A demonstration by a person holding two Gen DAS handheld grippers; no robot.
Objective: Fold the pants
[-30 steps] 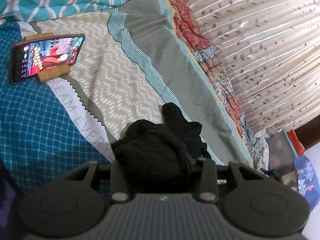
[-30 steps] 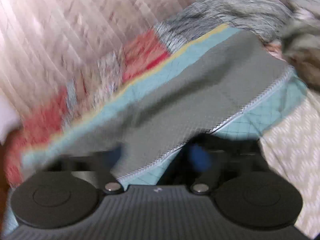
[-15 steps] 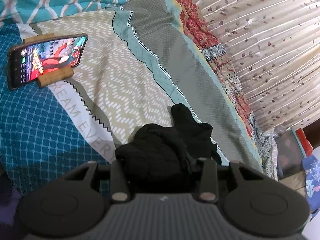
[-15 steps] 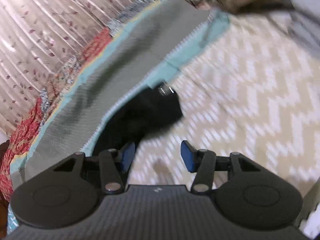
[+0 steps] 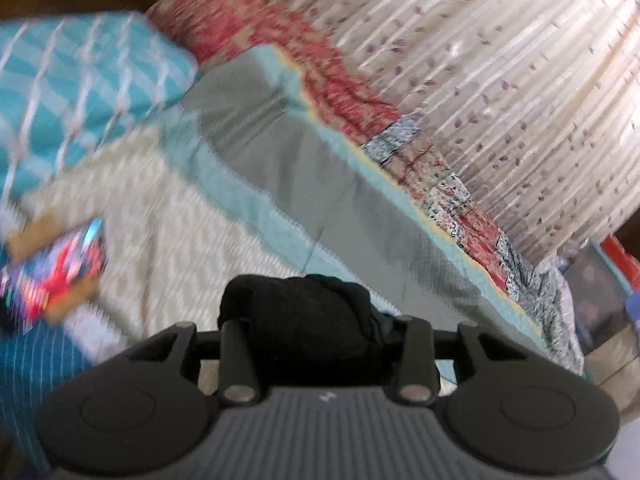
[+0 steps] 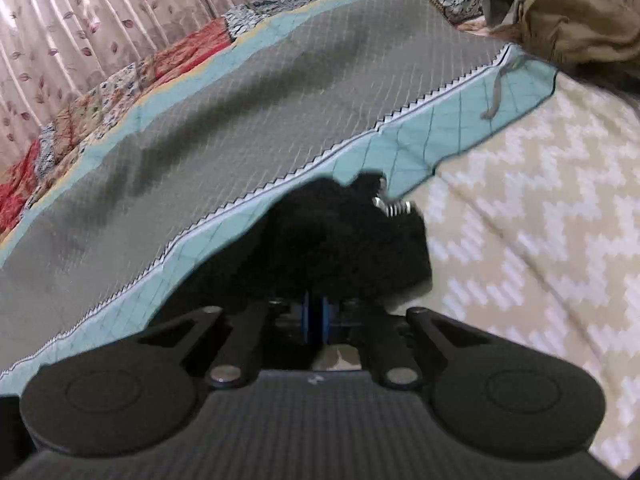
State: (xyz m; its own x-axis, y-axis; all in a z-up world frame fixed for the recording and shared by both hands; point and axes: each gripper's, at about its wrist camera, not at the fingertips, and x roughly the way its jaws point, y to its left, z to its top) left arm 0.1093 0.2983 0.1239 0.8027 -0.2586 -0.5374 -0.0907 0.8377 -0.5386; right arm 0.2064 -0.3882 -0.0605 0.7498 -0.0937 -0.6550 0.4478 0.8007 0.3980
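The black pants (image 5: 304, 312) are bunched up between the fingers of my left gripper (image 5: 320, 322), which is shut on them and holds them above the patterned bedspread (image 5: 168, 216). The fabric hides the left fingertips. In the right wrist view the same black pants (image 6: 344, 240) lie over the teal and grey bands of the bedspread (image 6: 208, 128), a small metal clasp (image 6: 390, 206) showing at their far edge. My right gripper (image 6: 314, 316) has its blue pads pressed together at the near edge of the black fabric.
A phone on a wooden stand (image 5: 56, 264) sits at the left of the bed, with a teal pillow (image 5: 80, 80) behind it. A leaf-print curtain (image 5: 500, 80) runs along the bed's far side. A heap of beige clothes (image 6: 568, 12) lies at the back right.
My left gripper has risen and rolled with the pants bunch in it, blurring its view. My right gripper came down onto the pants and its wide-open jaws have closed.
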